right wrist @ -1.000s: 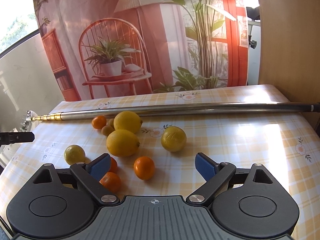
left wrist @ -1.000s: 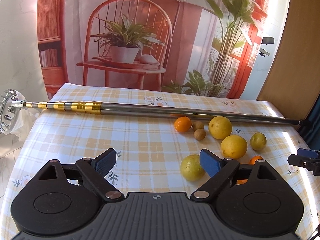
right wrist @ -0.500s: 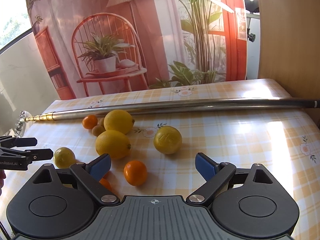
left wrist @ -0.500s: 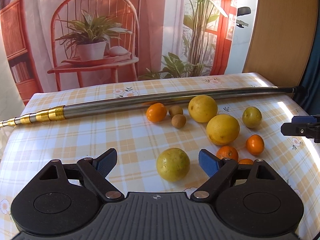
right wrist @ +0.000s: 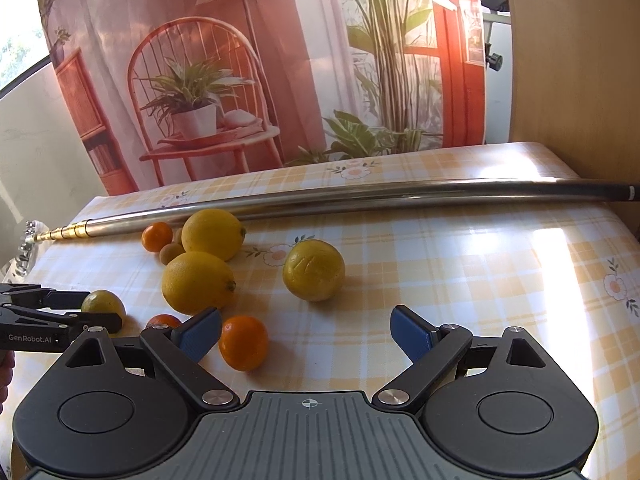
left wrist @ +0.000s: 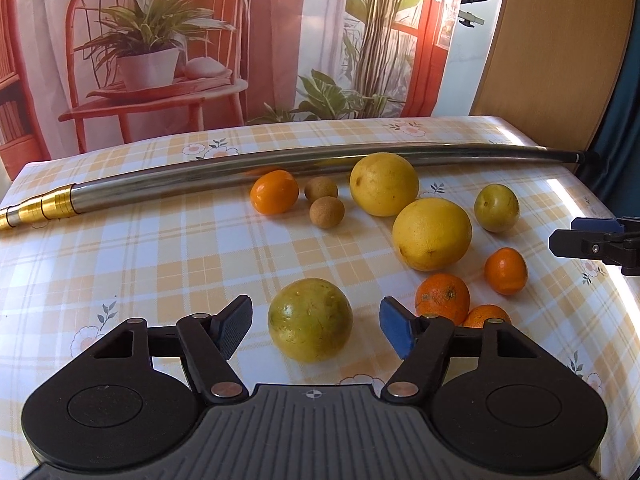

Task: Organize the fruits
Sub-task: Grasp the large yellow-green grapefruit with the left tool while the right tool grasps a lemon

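Right now the left gripper point(left wrist: 316, 328) has its jaws spread wide, low over the checked tablecloth point(left wrist: 132, 256), and a greenish-yellow fruit point(left wrist: 310, 319) sits on the cloth between the two fingers, with a gap on each side. Just beside the blue pad of the right-hand finger lie two oranges point(left wrist: 442, 297), one partly hidden behind the finger. A third small orange point(left wrist: 505, 271) lies a little further out, near the tip of the right gripper point(left wrist: 592, 242) at the edge of the left wrist view. Beyond these sit two large lemons point(left wrist: 432, 234), just beside each other, with a small green-yellow fruit point(left wrist: 496, 208) to their right. Further left lie two small brown fruits point(left wrist: 327, 212) and another orange point(left wrist: 274, 191), close to a long metal pole point(left wrist: 280, 168) that runs across the table behind all the fruit.

The right gripper point(right wrist: 306, 336) is also spread open and holds nothing. An orange point(right wrist: 243, 343) lies just beside its left finger, outside the gap. A yellow fruit with scratch marks point(right wrist: 313, 270) sits further ahead on the cloth. The left gripper point(right wrist: 48, 320) shows at the left edge of the right wrist view.
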`<state>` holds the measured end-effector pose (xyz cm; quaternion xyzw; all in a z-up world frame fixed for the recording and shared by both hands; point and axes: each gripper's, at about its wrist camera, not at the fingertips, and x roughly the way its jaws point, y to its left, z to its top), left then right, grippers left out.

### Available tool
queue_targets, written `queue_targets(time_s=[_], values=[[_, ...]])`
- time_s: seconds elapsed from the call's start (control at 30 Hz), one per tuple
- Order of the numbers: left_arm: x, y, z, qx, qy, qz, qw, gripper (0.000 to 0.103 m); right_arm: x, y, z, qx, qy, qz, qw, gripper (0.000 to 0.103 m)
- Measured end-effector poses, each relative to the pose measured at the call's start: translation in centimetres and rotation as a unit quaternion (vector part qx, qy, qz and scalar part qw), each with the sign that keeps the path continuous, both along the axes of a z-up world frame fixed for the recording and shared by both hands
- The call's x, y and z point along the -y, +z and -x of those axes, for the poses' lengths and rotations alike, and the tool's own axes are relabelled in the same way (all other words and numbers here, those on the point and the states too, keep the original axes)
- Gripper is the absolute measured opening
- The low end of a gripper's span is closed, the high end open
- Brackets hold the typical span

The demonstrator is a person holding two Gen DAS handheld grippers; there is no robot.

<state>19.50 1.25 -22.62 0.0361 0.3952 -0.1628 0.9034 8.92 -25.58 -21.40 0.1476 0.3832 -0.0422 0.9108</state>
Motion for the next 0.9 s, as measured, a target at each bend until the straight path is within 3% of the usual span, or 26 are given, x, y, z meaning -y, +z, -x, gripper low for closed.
queue_targets(time_s=[0.2, 0.33, 0.6, 0.77, 0.9], values=[[0.2, -0.7, -0.2, -0.001, 0.002, -0.021, 0.9998, 0.049, 0.1, -0.8, 0.0, 0.006, -0.001, -0.002, 1.000, 0.090], [-0.2, -0.7, 0.2, 0.006, 0.000, -0.014, 0.9999, 0.049, 0.1, -1.4, -0.2, 0.035, 0.006, 0.032, 0.999, 0.090], [-0.2, -0.6, 0.4, 0.007, 0.007, -0.010, 0.9999, 0.049, 0.6, -2.7, -2.4, 0.074, 0.004, 0.039, 0.997, 0.089], [-0.4, -0.8, 0.4, 0.007, 0.014, 0.001, 0.9999, 0.049, 1.0, -3.9, -4.0, 0.073, -0.013, 0.038, 0.996, 0.076], [-0.4, -0.9, 0.5, 0.009, 0.015, -0.001, 0.9998, 0.049, 1.1, -4.5, -4.5, 0.076, -0.012, 0.030, 0.997, 0.073]])
